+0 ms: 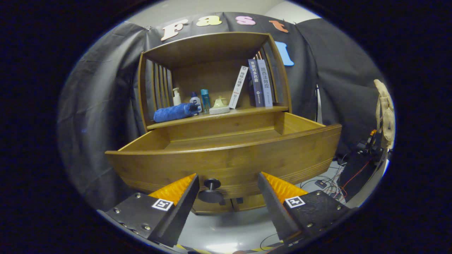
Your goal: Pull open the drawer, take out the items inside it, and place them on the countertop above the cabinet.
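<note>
Countertop [243, 112] — towel [174, 112], bottles [196, 100], books [259, 83]

You face black cloth booth wall [106, 106], creased, draped behind brown wooden shelf cabinet [208, 46]. Pale grey floor [229, 229] below, glossy. Tangled cables [328, 183] on floor beside you, right.

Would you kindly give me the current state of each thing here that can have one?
drawer: pulled open, its visible floor bare
drawer knob: free, between the fingers, touched by neither
gripper: open, fingers apart on either side of the knob
blue towel: rolled, lying on the countertop
books: two upright, a white one leaning
bottles: standing upright, capped
</note>
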The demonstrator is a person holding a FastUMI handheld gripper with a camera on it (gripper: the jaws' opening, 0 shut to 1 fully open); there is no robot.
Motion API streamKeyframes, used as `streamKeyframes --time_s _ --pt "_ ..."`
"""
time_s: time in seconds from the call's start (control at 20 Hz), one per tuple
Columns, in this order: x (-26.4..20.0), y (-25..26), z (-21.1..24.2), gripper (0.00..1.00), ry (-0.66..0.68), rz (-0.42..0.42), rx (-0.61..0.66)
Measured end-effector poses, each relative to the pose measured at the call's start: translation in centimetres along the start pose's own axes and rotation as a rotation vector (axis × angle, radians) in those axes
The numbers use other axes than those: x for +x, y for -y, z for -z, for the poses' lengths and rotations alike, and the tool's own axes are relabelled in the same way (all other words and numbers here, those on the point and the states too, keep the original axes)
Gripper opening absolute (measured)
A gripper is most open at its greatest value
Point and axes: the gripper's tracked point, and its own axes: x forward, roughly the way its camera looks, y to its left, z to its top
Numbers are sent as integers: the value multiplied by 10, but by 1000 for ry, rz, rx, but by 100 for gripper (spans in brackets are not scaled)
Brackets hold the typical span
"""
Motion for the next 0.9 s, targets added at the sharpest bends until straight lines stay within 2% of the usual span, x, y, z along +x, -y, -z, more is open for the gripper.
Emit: streamKeyframes --time_s 0.3,0.45,0.9 --pt "18 -8 14 99 -24 3 -33" --pt "18 -7 10 99 28 4 -35" --pt "39 -5 2 98 48 -14 -69"
